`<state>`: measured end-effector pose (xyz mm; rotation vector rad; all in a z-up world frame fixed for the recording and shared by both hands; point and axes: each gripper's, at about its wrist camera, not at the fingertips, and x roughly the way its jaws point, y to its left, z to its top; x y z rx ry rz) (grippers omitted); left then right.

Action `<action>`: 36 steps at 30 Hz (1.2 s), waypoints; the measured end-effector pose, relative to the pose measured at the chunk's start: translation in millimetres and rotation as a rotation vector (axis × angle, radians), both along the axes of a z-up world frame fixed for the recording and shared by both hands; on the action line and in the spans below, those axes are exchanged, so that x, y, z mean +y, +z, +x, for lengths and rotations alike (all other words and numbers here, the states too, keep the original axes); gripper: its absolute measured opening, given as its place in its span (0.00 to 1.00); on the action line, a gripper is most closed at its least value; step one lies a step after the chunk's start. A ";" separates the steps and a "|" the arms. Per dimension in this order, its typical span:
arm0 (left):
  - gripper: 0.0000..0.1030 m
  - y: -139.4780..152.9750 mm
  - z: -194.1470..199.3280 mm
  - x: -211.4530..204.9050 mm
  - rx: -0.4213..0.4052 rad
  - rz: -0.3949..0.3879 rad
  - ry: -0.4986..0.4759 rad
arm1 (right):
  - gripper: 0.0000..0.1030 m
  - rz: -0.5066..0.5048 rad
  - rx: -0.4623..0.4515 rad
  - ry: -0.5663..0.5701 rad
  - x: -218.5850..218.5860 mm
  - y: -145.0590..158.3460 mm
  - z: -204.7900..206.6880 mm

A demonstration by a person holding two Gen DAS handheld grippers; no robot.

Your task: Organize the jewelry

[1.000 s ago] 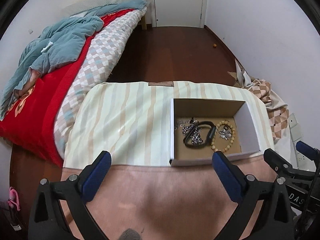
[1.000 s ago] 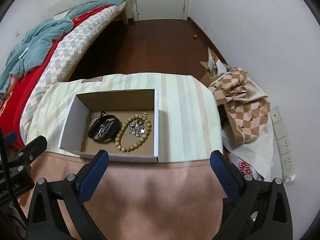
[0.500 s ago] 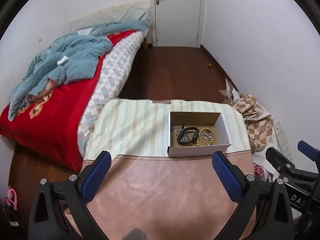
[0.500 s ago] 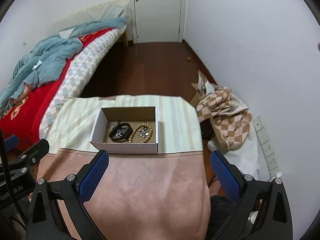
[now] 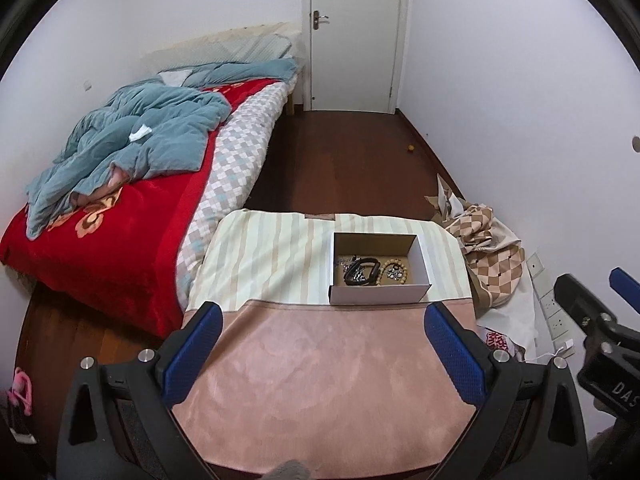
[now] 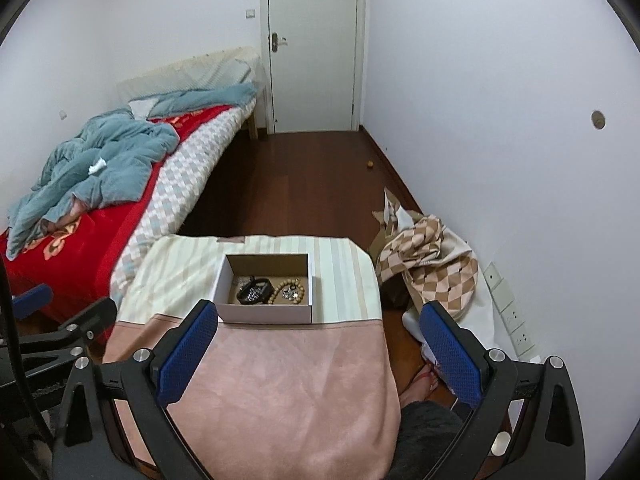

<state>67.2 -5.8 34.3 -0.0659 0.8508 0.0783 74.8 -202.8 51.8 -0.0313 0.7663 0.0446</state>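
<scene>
Jewelry lies gathered in the cardboard box (image 5: 380, 292), well ahead of both grippers: a black bracelet (image 5: 362, 272) and a bead bracelet (image 5: 394, 272). Left gripper (image 5: 324, 354) and right gripper (image 6: 316, 354) hang spread, empty. Sorting looks finished; nothing further seems needed.

Matt cardboard box (image 5: 378, 294) on soft striped cloth (image 5: 272, 264); glossy dark wood floor (image 5: 344, 160); wooden beads (image 5: 402, 276).

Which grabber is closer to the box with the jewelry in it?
Right, slightly. The right gripper sits just right of the box; the left gripper is off to its left, both pulled back.
</scene>
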 end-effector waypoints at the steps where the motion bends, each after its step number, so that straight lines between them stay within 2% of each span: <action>1: 1.00 1.2 -2.6 0.9 0.001 -0.002 -0.001 | 0.99 -0.001 -0.007 0.001 0.1 5.1 -3.7; 7: 1.00 10.7 -5.3 -0.7 0.005 0.013 -0.006 | 0.99 0.004 -0.002 0.015 -0.6 18.9 -11.8; 19: 1.00 25.4 13.6 0.8 0.017 0.026 0.011 | 1.00 0.008 0.046 0.007 1.5 23.9 25.4; 36: 1.00 2.5 56.1 -3.2 0.079 0.037 0.024 | 1.00 -0.025 0.130 -0.008 5.3 -3.4 68.7</action>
